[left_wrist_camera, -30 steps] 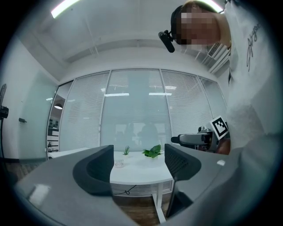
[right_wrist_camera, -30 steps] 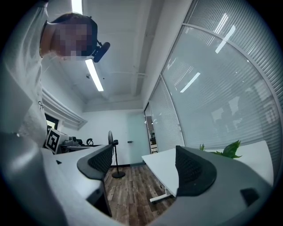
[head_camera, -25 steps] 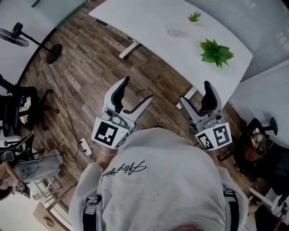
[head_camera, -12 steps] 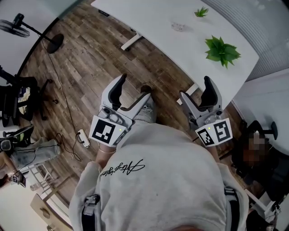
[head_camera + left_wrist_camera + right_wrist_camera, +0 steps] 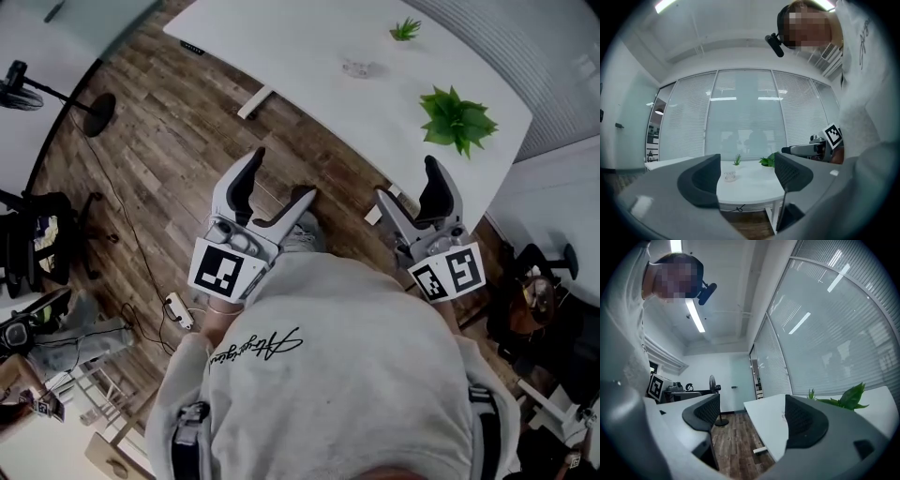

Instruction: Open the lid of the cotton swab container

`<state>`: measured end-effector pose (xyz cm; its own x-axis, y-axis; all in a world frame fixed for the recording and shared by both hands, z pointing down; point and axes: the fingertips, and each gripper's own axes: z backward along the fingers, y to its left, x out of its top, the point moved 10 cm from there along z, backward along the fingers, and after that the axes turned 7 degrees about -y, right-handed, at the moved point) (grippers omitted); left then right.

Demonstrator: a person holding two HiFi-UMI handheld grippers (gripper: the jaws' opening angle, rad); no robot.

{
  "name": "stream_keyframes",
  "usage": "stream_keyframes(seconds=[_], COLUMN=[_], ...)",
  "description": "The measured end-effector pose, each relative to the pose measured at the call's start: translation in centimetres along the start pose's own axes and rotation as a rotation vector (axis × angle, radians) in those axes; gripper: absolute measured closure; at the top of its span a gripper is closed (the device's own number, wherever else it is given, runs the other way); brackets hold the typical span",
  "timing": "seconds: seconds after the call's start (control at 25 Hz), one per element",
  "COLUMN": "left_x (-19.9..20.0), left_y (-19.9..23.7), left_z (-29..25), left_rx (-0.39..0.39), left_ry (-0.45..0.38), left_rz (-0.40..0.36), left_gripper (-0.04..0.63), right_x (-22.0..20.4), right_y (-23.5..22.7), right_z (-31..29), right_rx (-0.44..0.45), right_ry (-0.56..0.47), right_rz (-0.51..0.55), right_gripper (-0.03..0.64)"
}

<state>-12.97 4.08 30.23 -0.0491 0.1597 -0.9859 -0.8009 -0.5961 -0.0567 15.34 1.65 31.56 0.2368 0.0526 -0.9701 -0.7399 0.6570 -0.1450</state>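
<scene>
Cotton swab container [image 5: 361, 67] is on the white table [image 5: 281, 56], well apart from both your grippers.
It looks like a small clear tub, too small to read the lid. Small plant [image 5: 405, 31] sits just beyond it and big plant [image 5: 457, 117] nearer you, to its right. Your left gripper [image 5: 283, 175] is spread and empty over the wood floor [image 5: 169, 159], with the container showing past its gap. Your right gripper [image 5: 408, 183] is also spread and empty, close to the table's near edge.
</scene>
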Motion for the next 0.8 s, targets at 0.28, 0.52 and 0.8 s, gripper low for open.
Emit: stream_keyframes(seconds=[0.28,0.52,0.8], left_x=[-1.5,-1.7,-2.5], left_y=[5.0,8.6,12.1], left_z=[-3.7,-7.8,-12.4], left_rx=[-0.066,-0.111,-0.192], left_ry=[0.021,0.013,0.029], left_rz=[0.011,0.012,0.033], left_gripper=[0.250,0.250,0.250], right_x=[-1.2,-1.0,-1.3], right_y=[-1.9,-3.5,-5.8], right_z=[-4.7,-8.4,-11.4], right_rx=[-0.043,-0.072,-0.142], right_ry=[-0.014,-0.021,-0.004], right_rz=[0.003,0.006,0.011], right_gripper=[0.198,0.199,0.201])
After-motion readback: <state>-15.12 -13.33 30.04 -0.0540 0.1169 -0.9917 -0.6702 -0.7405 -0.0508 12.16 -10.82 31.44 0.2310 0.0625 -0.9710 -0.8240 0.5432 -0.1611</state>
